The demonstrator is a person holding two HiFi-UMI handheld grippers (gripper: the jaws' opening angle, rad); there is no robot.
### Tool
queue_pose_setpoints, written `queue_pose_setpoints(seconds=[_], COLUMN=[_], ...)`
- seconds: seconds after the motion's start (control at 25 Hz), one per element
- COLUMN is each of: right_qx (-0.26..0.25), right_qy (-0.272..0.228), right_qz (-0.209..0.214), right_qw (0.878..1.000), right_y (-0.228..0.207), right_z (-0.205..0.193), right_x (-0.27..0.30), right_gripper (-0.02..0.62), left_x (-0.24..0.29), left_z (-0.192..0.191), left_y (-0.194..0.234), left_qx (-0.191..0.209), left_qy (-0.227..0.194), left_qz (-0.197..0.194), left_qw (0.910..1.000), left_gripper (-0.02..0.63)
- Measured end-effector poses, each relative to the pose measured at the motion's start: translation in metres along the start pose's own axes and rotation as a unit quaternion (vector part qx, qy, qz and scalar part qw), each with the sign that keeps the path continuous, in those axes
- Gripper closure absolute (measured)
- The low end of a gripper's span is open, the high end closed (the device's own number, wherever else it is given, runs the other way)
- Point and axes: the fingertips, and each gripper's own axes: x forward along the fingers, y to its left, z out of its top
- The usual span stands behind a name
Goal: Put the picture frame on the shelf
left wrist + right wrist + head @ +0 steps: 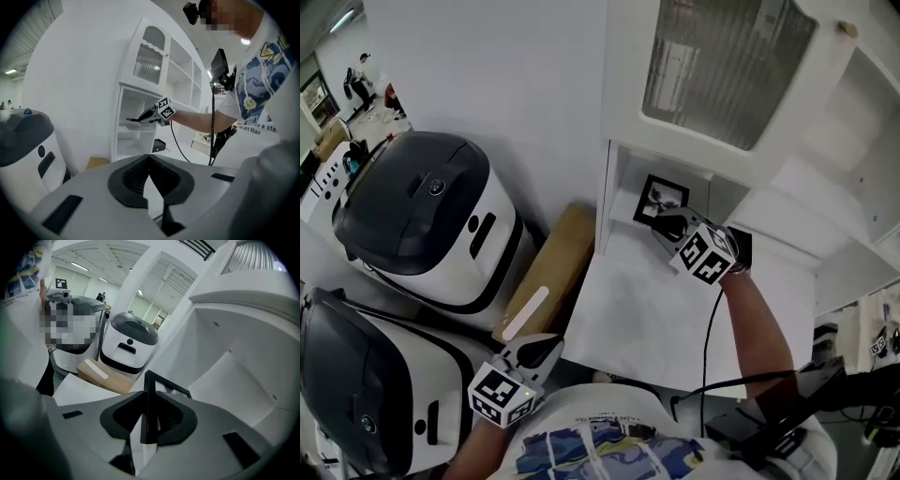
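A black picture frame (662,197) stands upright in the open lower compartment of the white cabinet (614,178), held edge-on. My right gripper (662,221) is shut on its lower edge. In the right gripper view the frame (149,383) rises between the jaws of that gripper (149,401), with the compartment's white walls behind it. The left gripper view shows the right gripper (136,120) reaching into the shelf opening (131,133). My left gripper (551,345) hangs low near the person's body, shut with nothing in it; its fingertips (146,161) meet.
A white counter (647,319) lies below the compartment. A cardboard box (548,272) and two large white-and-black machines (422,216) (366,394) stand to the left. A ribbed glass door (722,66) is above. A small black object (158,145) sits on the counter.
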Motion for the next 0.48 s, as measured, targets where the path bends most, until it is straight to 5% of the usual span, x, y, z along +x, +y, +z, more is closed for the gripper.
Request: queue_pose_setpoints(seconds=[0.48], right_qx=[0.009], right_qy=[0.018], right_qz=[0.03], right_qw=[0.999], right_y=[-0.019], right_z=[-0.015], right_x=[0.045], right_gripper=[0.494], left_x=[0.001], left_z=[-0.011], left_y=[0.011], left_qx=[-0.026], left_qy=[0.017], left_qz=[0.035], left_qw=[0.9989], left_gripper=[0.594])
